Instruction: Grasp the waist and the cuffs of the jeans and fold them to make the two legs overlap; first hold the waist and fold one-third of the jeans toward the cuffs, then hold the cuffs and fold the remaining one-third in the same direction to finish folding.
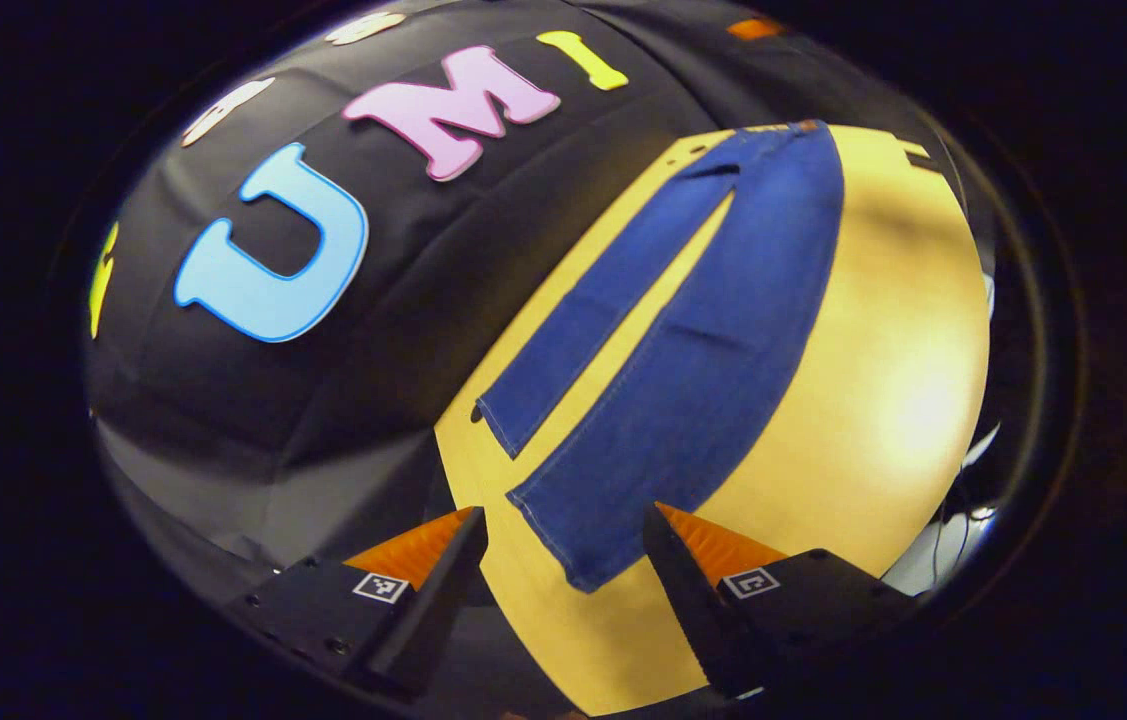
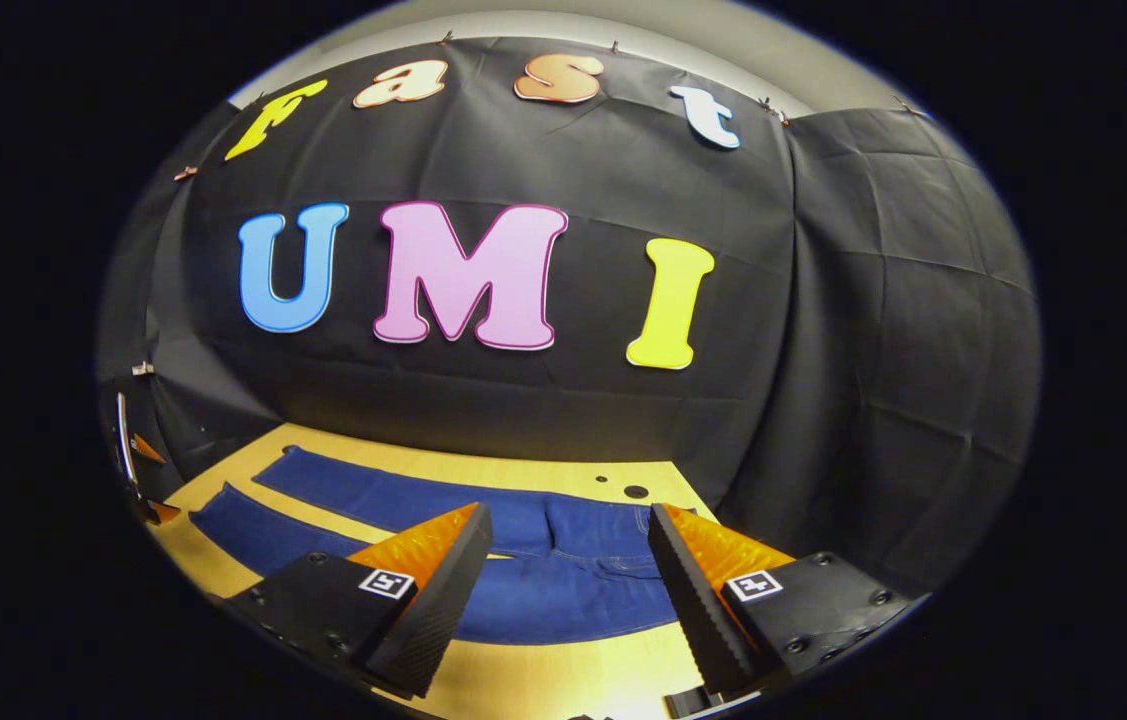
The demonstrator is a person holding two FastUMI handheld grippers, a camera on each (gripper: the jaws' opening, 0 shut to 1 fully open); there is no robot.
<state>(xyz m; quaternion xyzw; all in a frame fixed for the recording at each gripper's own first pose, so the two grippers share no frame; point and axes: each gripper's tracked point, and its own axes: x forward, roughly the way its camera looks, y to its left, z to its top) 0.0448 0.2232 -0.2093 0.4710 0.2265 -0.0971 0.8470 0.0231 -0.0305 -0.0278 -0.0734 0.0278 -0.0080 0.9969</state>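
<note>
The blue denim jeans (image 1: 683, 350) lie flat and unfolded on the yellow wooden worktop (image 1: 883, 400). In the left gripper view the two legs are spread apart in a narrow V, with bare worktop showing between them. The waist (image 1: 783, 130) sits toward the far edge of the worktop, and the two cuffs lie toward the near edge. The cuff of the wider-looking leg (image 1: 563, 540) lies just ahead of the left gripper (image 1: 563, 550), whose fingers (image 1: 443, 580) are spread apart and hold nothing. The other cuff (image 1: 508, 420) lies close to the worktop edge next to the black cloth wall (image 1: 343, 400).

In the right gripper view the jeans (image 2: 543, 570) run along the worktop (image 2: 543, 670) in front of the black cloth wall (image 2: 523, 400), legs stretching toward the left. The waist end (image 2: 603, 570) lies directly ahead of the right gripper (image 2: 568, 560). Its fingers (image 2: 693, 590) are released, spread wide, and hold nothing. Whether either gripper touches the denim cannot be told. Two small dark holes (image 2: 628, 488) mark the worktop near its far edge, beside the waist.
</note>
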